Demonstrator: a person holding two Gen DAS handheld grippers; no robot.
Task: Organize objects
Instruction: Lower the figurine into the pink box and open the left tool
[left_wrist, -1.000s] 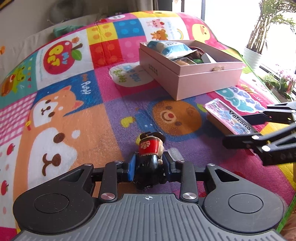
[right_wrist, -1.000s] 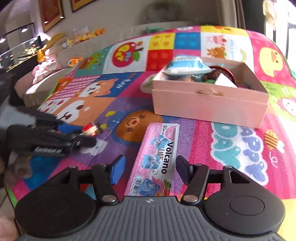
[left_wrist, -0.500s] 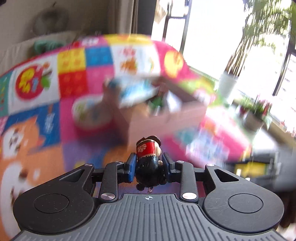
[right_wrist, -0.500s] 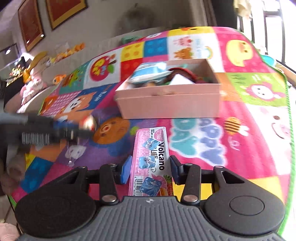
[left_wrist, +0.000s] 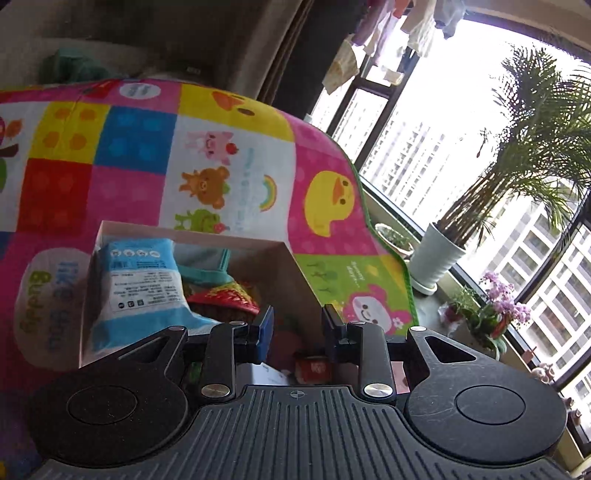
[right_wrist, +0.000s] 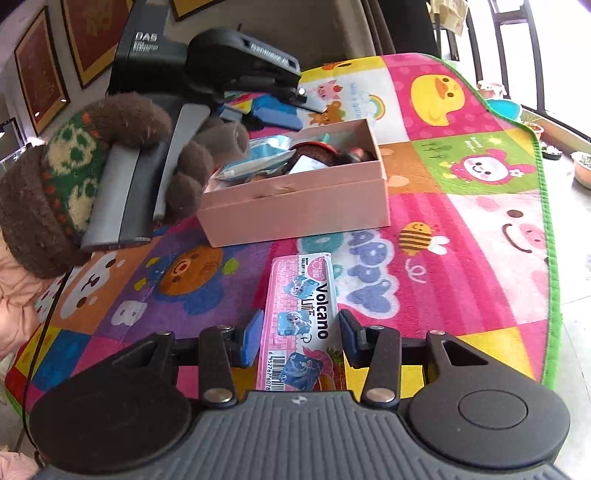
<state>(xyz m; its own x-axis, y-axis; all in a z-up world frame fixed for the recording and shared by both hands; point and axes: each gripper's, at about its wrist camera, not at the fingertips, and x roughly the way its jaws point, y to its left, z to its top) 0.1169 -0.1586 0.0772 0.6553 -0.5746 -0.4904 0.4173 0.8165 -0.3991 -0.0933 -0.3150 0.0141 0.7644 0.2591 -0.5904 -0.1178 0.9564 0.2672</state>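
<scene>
Left wrist view: left tongs (left_wrist: 297, 330) hung parted and empty right over the pink box (left_wrist: 295, 266), apparently for a drop-off; inside sat a blue packet (left_wrist: 138, 284), a red-topped item (left_wrist: 221, 301) and a small red toy (left_wrist: 314, 367). Right wrist view: right tongs (right_wrist: 301, 341) straddled the Volcano pack (right_wrist: 301, 317) on the mat (right_wrist: 461, 277) just short of the box (right_wrist: 295, 210), spread wide, likely lining up a grab, gripping nothing.

One pink box (right_wrist: 295, 210), one Volcano pack (right_wrist: 301, 317), one play mat (right_wrist: 461, 258), two tools, one potted palm (left_wrist: 439, 262).
</scene>
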